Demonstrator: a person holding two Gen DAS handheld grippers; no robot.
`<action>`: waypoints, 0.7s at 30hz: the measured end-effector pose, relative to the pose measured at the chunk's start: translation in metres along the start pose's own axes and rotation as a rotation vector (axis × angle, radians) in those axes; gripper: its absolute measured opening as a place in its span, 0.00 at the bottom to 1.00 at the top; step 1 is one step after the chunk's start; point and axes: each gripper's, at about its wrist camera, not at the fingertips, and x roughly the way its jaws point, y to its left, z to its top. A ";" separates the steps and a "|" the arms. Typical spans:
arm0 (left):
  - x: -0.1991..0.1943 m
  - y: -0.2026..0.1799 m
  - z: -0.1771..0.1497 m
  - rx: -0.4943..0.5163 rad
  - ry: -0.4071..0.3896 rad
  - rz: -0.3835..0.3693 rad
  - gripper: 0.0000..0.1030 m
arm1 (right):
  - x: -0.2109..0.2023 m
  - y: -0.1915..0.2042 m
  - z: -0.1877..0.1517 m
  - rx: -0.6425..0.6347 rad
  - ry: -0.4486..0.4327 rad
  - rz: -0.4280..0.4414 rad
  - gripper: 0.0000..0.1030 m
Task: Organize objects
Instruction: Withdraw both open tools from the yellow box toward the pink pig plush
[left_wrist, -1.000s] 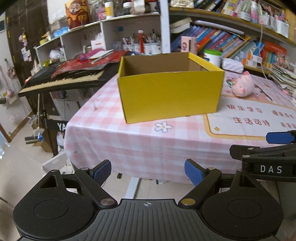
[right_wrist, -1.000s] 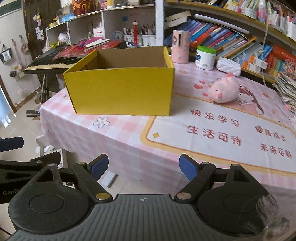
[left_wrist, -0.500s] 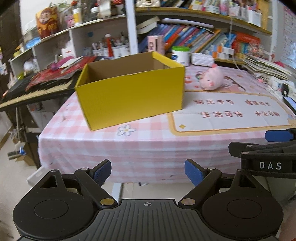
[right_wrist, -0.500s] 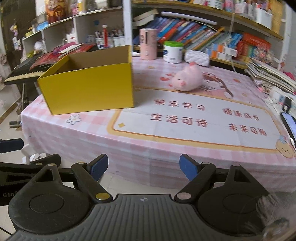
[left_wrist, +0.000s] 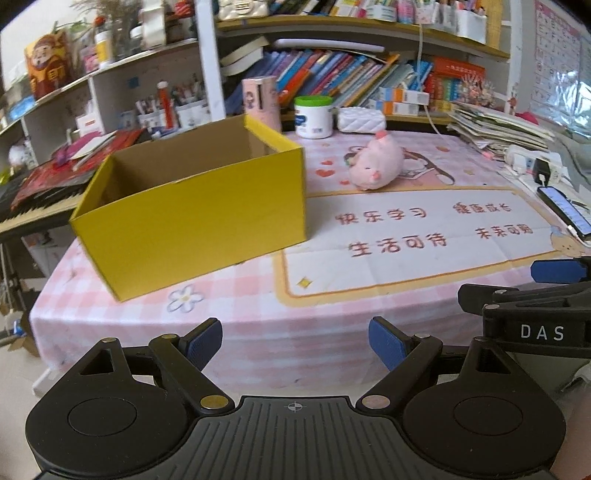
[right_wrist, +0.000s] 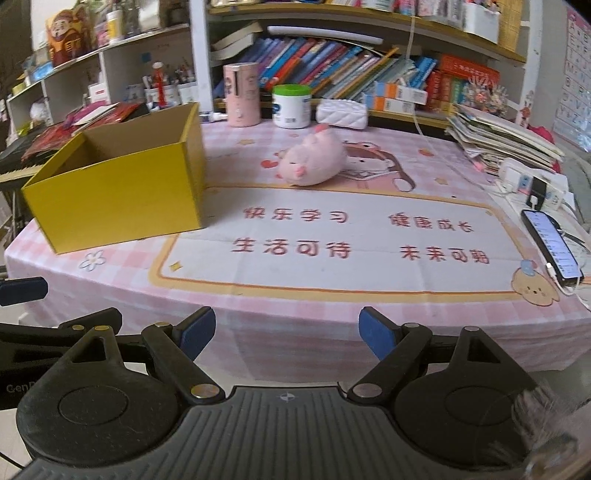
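One pink plush pig (right_wrist: 314, 160), snout toward yellow box (right_wrist: 118, 192)

A table under a pink-and-white checked tablecloth (right_wrist: 295, 332) fills the middle of the room. Behind it, wooden shelves packed with leaning colourful books (right_wrist: 332, 66) line the wall. At left stand white cubby shelves (left_wrist: 122, 99) and a black electronic keyboard (left_wrist: 33, 206), above a pale floor (left_wrist: 18, 384).

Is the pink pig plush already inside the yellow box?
No, the pink pig plush lies on the tablecloth to the right of the yellow box, apart from it.
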 end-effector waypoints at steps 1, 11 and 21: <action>0.003 -0.003 0.003 0.004 0.001 -0.006 0.86 | 0.002 -0.004 0.001 0.005 0.002 -0.008 0.82; 0.036 -0.032 0.028 0.036 0.014 -0.045 0.86 | 0.024 -0.042 0.016 0.046 0.020 -0.053 0.82; 0.066 -0.043 0.062 0.002 0.003 -0.023 0.86 | 0.056 -0.066 0.053 0.027 0.021 -0.036 0.82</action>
